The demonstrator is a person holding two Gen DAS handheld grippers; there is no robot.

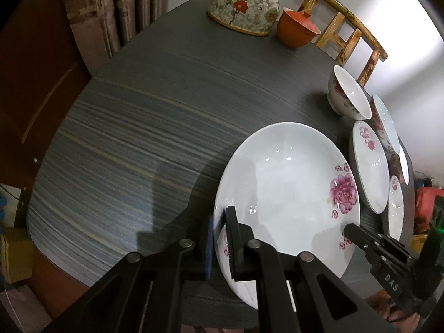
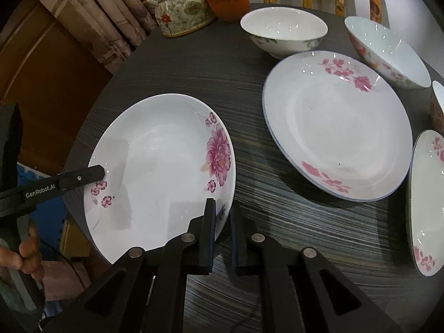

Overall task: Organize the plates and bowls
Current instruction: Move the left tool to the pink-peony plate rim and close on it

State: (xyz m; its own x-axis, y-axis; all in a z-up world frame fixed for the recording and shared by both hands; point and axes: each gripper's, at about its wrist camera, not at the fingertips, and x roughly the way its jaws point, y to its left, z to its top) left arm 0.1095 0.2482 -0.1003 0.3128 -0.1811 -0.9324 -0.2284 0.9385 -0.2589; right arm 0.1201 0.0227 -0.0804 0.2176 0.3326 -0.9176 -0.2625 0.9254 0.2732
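Note:
A white plate with a pink peony (image 1: 285, 177) (image 2: 161, 166) lies near the front edge of the dark striped table (image 1: 138, 138). My left gripper (image 1: 220, 217) is shut on its near-left rim, one finger above the rim and one below. In the right wrist view the left gripper (image 2: 94, 173) shows at the plate's left edge. My right gripper (image 2: 222, 205) is shut on the near-right rim; in the left wrist view the right gripper (image 1: 352, 230) sits at the plate's right edge. I cannot tell whether the plate is off the table.
A larger flowered plate (image 2: 338, 125) lies to the right, another plate (image 2: 427, 194) beyond it. Two bowls (image 2: 283, 27) (image 2: 388, 52) stand behind. A floral teapot (image 2: 183, 8) and an orange lidded cup (image 2: 227, 0) sit at the back, with a wooden chair (image 1: 347, 27) behind. A hand (image 2: 27, 255) holds the left gripper.

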